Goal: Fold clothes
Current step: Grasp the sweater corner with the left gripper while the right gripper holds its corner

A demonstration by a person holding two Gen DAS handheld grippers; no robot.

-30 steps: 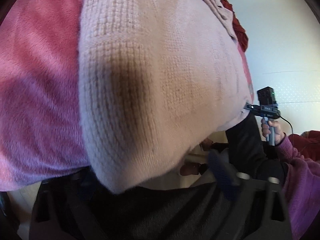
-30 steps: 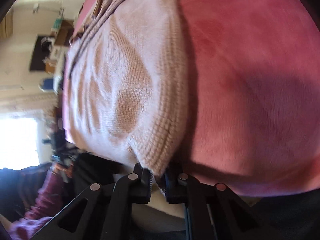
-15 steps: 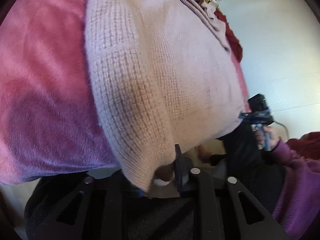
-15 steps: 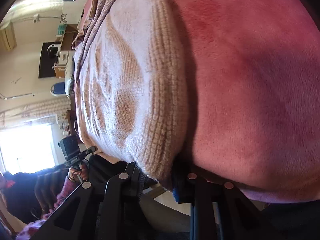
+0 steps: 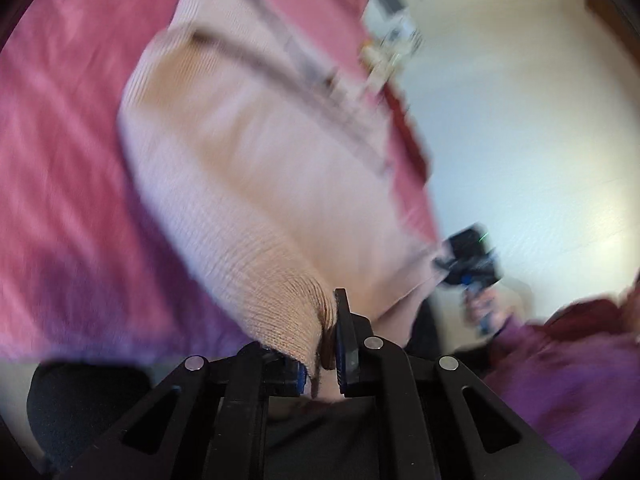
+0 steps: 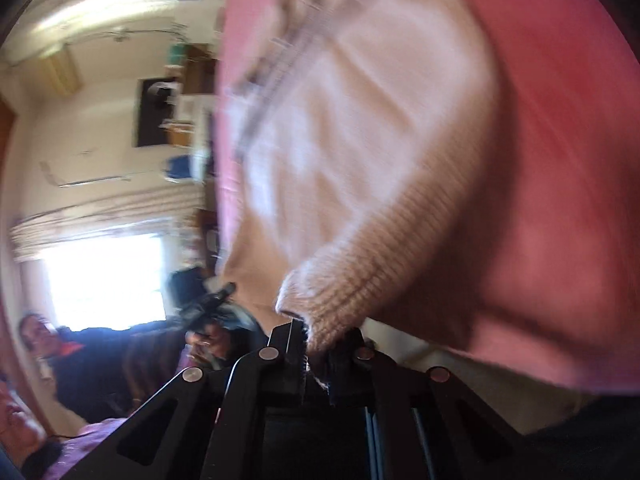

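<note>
Since a second ago the left gripper (image 5: 326,344) has closed its jaws onto one ribbed corner of the single pale pink knit sweater (image 5: 260,184), and both views have gone blurry. The right gripper (image 6: 320,354) pinches the sweater's other corner — its jaws have just been closing too. The sweater lies on one pink blanket (image 5: 60,180). Two hands (image 5: 486,312) show, one per view.
</note>
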